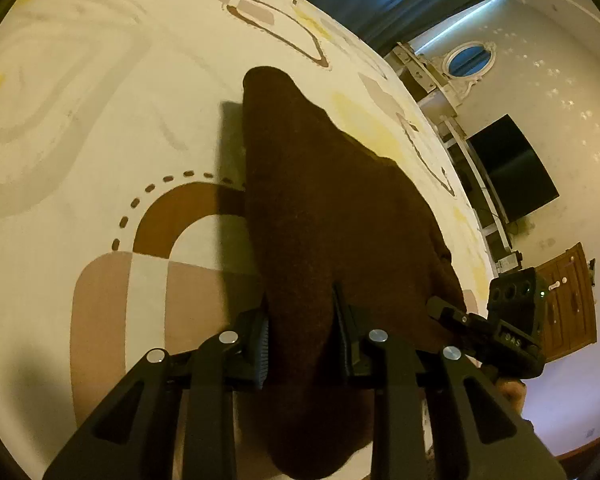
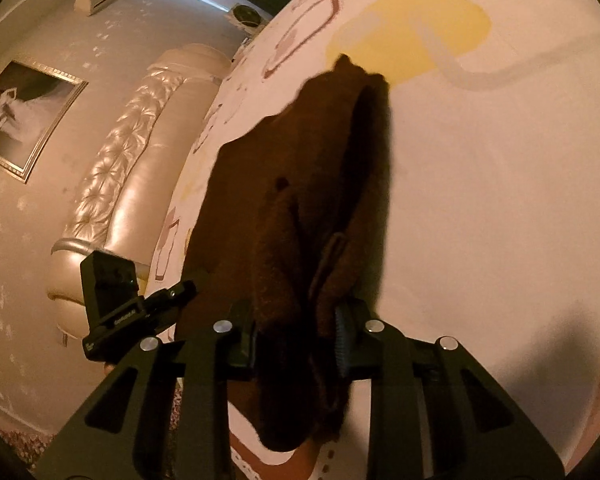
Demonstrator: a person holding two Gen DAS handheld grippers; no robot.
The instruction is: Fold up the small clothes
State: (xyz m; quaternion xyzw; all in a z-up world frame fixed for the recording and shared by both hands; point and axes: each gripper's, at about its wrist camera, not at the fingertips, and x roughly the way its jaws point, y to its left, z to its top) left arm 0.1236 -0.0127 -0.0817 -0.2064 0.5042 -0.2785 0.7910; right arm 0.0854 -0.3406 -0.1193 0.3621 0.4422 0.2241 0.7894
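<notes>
You are holding the left gripper (image 1: 302, 338) closed down on one edge of the dark brown garment (image 1: 332, 208), its pads pressing the thick cloth between them. You are doing the same with the right gripper (image 2: 296, 334), which is pinching a bunched fold of that brown garment (image 2: 300, 184), jaws narrowed onto the fabric. In each wrist view the other gripper is showing just beside the cloth, at the outer edge. The garment is hanging and stretching away from both grippers, raised above the bed sheet (image 1: 100, 100), with its far end draping down towards the sheet's cream surface with brown and yellow shapes. Beyond the bed, a padded headboard (image 2: 116, 184) and a framed picture (image 2: 24, 116) are standing against the wall, and a dark screen (image 1: 512, 168) is hanging on another wall.
</notes>
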